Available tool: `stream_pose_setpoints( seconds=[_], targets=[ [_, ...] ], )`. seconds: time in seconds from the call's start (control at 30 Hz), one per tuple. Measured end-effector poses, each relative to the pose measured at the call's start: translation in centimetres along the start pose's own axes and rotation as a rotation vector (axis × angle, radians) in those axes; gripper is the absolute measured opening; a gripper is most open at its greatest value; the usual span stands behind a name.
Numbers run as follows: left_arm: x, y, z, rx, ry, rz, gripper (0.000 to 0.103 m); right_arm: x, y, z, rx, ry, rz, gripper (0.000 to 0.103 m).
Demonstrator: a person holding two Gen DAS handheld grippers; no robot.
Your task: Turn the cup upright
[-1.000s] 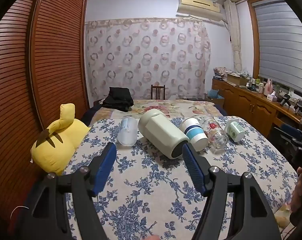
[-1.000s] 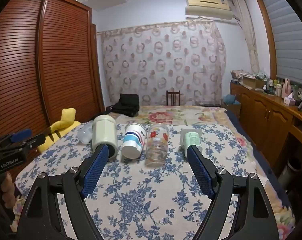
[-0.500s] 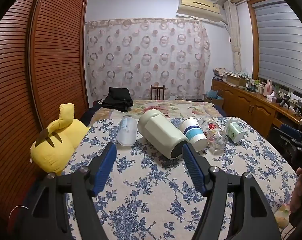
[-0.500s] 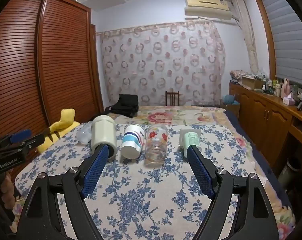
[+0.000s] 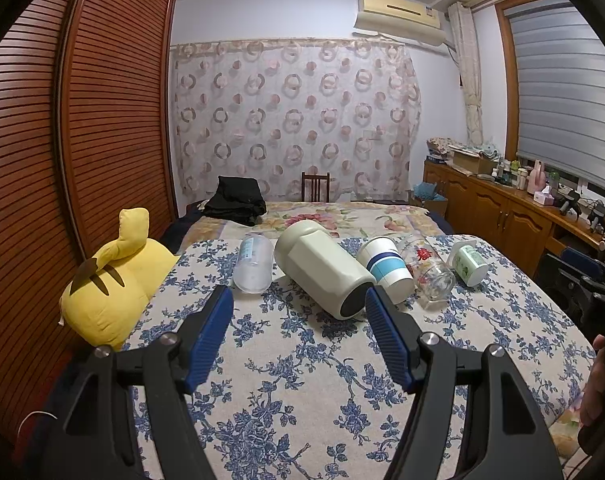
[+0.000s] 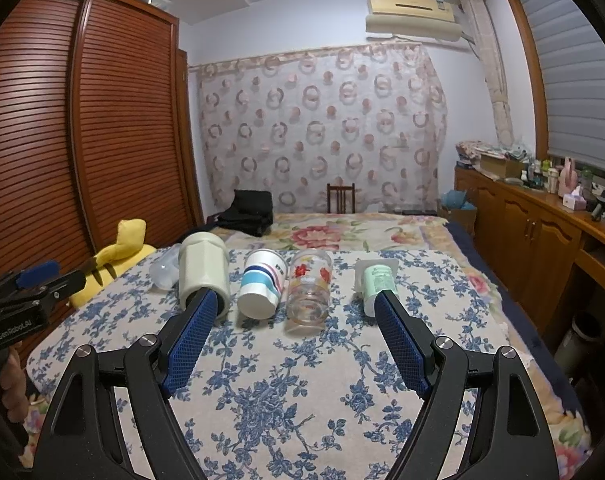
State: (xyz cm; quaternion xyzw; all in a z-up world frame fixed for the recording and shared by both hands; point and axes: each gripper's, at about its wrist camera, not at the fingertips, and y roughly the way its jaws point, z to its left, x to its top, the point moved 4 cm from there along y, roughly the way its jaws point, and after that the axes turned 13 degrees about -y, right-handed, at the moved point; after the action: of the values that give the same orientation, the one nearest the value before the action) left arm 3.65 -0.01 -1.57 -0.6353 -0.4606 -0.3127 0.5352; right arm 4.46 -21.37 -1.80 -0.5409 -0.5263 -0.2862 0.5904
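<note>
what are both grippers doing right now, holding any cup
Left gripper: open, holding nothing, short of the cream cup.
Right gripper: open, holding nothing, short of the glass cup.

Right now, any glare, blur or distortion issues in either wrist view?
Left wrist view: sharp, with strong fisheye bowing of the brown slatted wardrobe and dark vignette corners. Right wrist view: same bowing, soft even light, no glare on the clear glass tumbler with red flowers; faint shadows under the cups.
</note>
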Motion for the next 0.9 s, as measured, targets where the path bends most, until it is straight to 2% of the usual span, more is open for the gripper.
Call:
stream_pose_setpoints(
  seconds=[0.9],
  targets=[
    [0.01, -0.02, 0.01, -0.002, -0.002, -0.003, 0.069, 0.11, 0.24, 0.26, 0.0, 0.004, 0.0, 0.083]
  ],
)
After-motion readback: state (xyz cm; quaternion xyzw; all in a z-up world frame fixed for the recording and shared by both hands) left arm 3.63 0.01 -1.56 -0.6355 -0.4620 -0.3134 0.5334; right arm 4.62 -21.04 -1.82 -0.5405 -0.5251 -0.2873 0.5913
